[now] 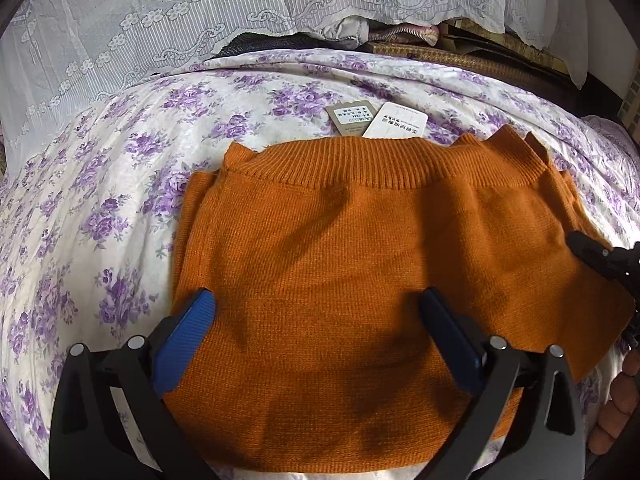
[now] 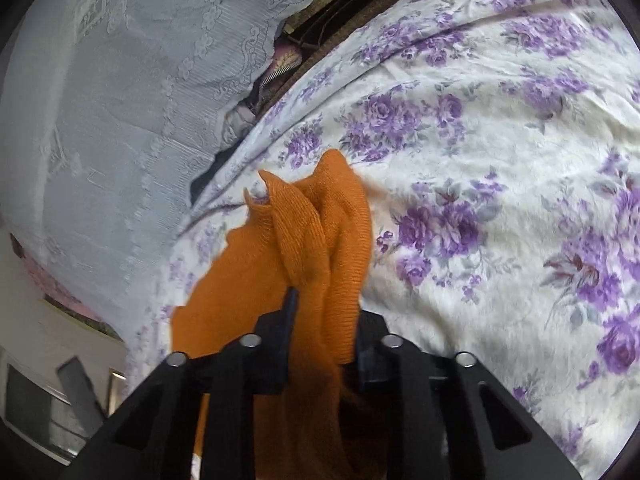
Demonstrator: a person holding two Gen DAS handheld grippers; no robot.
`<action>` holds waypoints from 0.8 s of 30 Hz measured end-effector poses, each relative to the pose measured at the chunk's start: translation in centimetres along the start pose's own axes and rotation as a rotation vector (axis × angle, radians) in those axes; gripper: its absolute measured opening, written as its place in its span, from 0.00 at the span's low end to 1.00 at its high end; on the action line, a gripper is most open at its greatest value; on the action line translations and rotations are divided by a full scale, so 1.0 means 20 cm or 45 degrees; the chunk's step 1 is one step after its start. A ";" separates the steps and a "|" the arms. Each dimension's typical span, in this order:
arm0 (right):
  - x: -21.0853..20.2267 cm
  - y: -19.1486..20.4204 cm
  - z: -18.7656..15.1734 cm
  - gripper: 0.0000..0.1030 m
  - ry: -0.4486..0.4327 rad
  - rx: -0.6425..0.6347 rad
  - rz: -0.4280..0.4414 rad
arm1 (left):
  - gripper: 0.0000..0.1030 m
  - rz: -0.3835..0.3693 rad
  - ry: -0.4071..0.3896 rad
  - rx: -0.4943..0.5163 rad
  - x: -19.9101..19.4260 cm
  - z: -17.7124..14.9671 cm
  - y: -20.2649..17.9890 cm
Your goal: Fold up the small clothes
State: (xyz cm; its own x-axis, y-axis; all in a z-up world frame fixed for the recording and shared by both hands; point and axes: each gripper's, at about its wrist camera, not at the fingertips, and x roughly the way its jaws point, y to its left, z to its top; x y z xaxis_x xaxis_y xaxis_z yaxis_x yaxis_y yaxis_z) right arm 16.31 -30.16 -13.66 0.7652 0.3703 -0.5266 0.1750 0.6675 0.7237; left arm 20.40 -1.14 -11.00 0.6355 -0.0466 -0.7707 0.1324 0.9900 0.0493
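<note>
Two grippers share the work: my left gripper (image 1: pixel 316 316) hovers wide over the sweater (image 1: pixel 340 248) to pin it to the bed (image 1: pixel 100 200); my right gripper (image 2: pixel 320 320) pinches its bunched edge for folding.

The sweater (image 1: pixel 340 248) is plain burnt orange knit with a ribbed collar. The bedsheet (image 1: pixel 120 200) is cream, printed with purple roses and grey-green leaves. The lace cloth (image 1: pixel 140 20) is white with flower and scroll motifs. The left hand-held gripper (image 1: pixel 316 320) is black with blue pads (image 1: pixel 184 336).
</note>
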 end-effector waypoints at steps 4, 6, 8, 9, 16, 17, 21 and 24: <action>-0.05 0.05 -0.01 0.20 -0.034 -0.047 0.012 | 0.96 0.000 -0.003 0.004 0.00 0.00 0.00; -0.06 0.10 -0.02 0.20 -0.052 -0.102 -0.014 | 0.96 -0.003 -0.004 0.001 0.00 0.00 0.00; -0.07 0.12 -0.02 0.20 -0.061 -0.125 -0.027 | 0.96 -0.002 -0.008 0.004 -0.01 0.01 0.00; -0.08 0.13 -0.02 0.20 -0.063 -0.133 -0.030 | 0.96 0.001 -0.010 0.008 -0.01 0.01 0.00; -0.11 0.20 -0.02 0.20 -0.080 -0.179 -0.061 | 0.96 0.003 -0.013 0.011 -0.01 0.01 0.00; -0.11 0.22 -0.02 0.20 -0.083 -0.190 -0.068 | 0.96 0.002 -0.015 0.011 -0.01 0.01 0.00; -0.12 0.27 -0.03 0.20 -0.098 -0.240 -0.127 | 0.96 -0.006 -0.020 0.011 -0.02 0.01 0.01; -0.13 0.31 -0.04 0.20 -0.108 -0.248 -0.160 | 0.96 -0.012 -0.020 0.006 -0.03 0.01 0.02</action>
State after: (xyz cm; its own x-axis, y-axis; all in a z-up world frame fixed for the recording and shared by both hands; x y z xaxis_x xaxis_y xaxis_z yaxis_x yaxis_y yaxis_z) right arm 15.00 -26.50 -8.22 0.7958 0.2262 -0.5617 0.1559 0.8197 0.5511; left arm 20.26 -0.84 -10.46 0.6463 -0.0583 -0.7609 0.1420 0.9889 0.0449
